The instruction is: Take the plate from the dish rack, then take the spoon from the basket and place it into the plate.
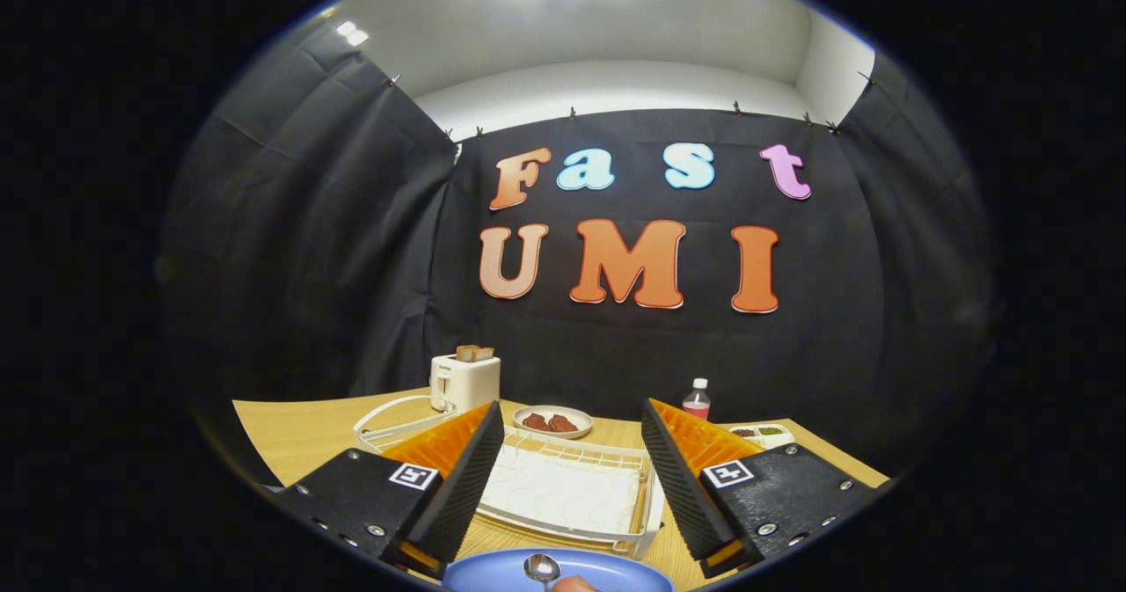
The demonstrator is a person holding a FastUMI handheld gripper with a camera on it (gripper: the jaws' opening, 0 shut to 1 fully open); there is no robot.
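A blue plate (493,572) lies on the wooden table close under my gripper (572,438), nearer than the fingertips. A metal spoon (541,566) rests in the plate, bowl up. The fingers stand wide apart with nothing between them, raised above the table. Between and beyond them sits the white wire dish rack (570,488) on its tray, with no dish in it. A curved white wire basket (391,420) stands to the left of the rack, partly hidden by the left finger.
A white toaster (464,379) holding toast stands at the back left. A small dish with brown food (552,421) sits behind the rack. A red-capped bottle (697,399) and a divided tray (762,434) are at the back right.
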